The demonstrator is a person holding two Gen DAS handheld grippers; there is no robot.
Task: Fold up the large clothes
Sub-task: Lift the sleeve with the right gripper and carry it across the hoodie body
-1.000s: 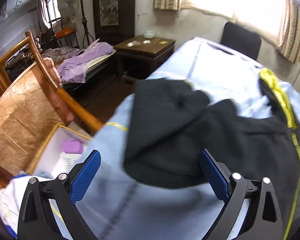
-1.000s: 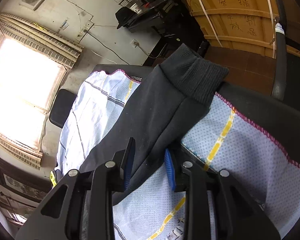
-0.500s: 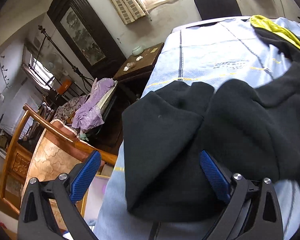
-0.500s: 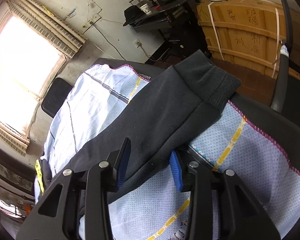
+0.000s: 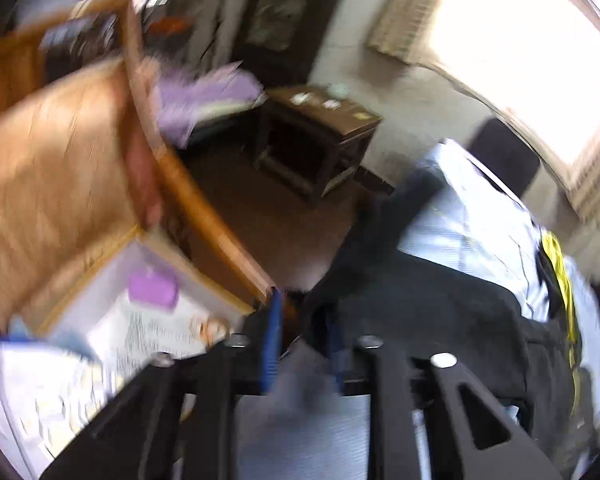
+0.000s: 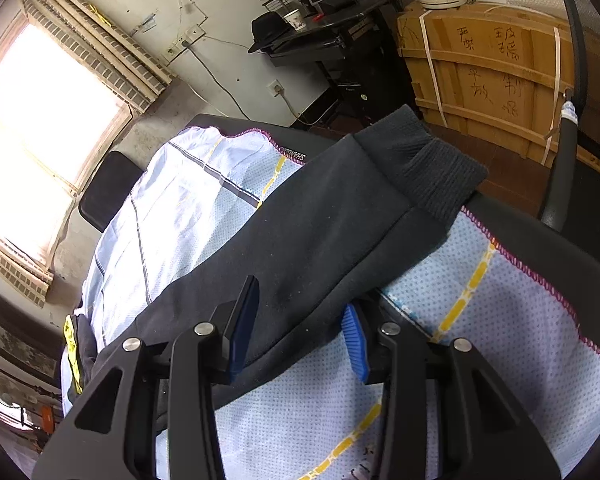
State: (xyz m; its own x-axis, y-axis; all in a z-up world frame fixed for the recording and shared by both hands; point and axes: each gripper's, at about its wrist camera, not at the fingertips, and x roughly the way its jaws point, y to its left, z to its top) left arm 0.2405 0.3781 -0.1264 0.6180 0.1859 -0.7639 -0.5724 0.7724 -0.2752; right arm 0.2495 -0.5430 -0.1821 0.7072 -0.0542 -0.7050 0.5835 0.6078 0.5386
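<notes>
A dark sweatshirt (image 5: 420,320) with yellow trim (image 5: 560,276) lies spread on the light-blue sheet (image 5: 460,220) covering the table. The left wrist view is blurred by motion. My left gripper (image 5: 302,340) is at the garment's left edge by the table side. Its jaws are closing to a narrow gap, with dark fabric between the blue pads. In the right wrist view a long sleeve (image 6: 320,232) with a ribbed cuff (image 6: 432,172) runs to the table's far corner. My right gripper (image 6: 299,336) stands open astride the sleeve, its pads clear of the cloth.
Left of the table stand a wooden chair (image 5: 60,168), a box holding a purple item (image 5: 152,288) and a dark side table (image 5: 324,120). Beyond the cuff are a wooden crate (image 6: 492,72), a black desk (image 6: 332,32) and an office chair (image 6: 572,160).
My left gripper swung fast to the garment's left edge and its wide jaws narrowed onto the fabric. My right gripper's jaws widened and let go of the sleeve, which stayed lying flat.
</notes>
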